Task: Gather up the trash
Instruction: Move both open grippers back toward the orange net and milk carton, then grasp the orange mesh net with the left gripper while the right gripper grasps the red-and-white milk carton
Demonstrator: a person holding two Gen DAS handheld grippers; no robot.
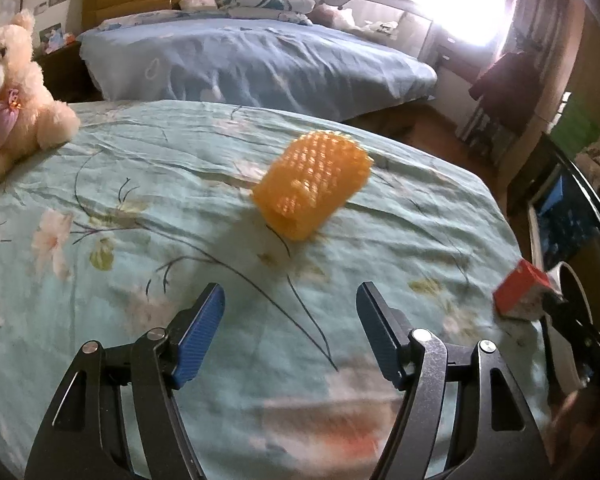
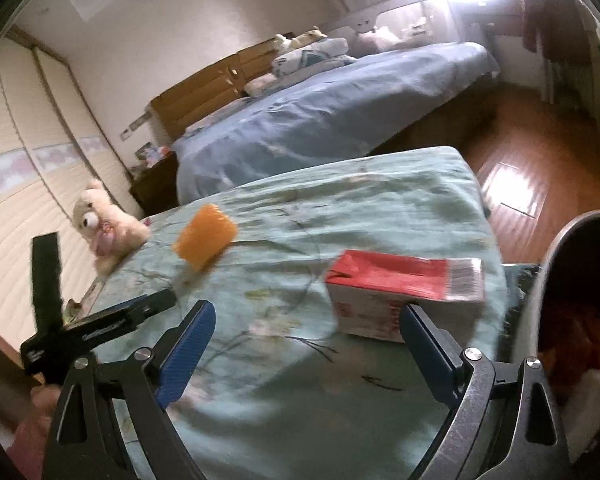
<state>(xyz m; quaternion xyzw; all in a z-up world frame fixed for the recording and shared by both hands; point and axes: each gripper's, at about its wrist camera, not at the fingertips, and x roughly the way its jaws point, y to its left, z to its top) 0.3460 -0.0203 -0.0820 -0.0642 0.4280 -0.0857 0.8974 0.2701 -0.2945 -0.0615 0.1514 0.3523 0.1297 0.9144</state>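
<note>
nearby | teddy bear (image 1: 16, 92) on floral bedspread (image 1: 140, 184) | bin (image 2: 572, 280) beside carton (image 2: 404, 292)

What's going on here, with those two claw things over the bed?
A person is picking up trash from a bed with a handheld gripper in each hand. The left gripper is open and empty, aimed at an orange foam net lying on the green floral bedspread. The right gripper is also open, beside a red and white carton, not gripping it. A bin waits at the bed's edge.

Bare bedspread (image 1: 100, 184) lies open around the orange foam net (image 1: 312, 184); the teddy bear (image 1: 16, 92) blocks the far-left corner.
</note>
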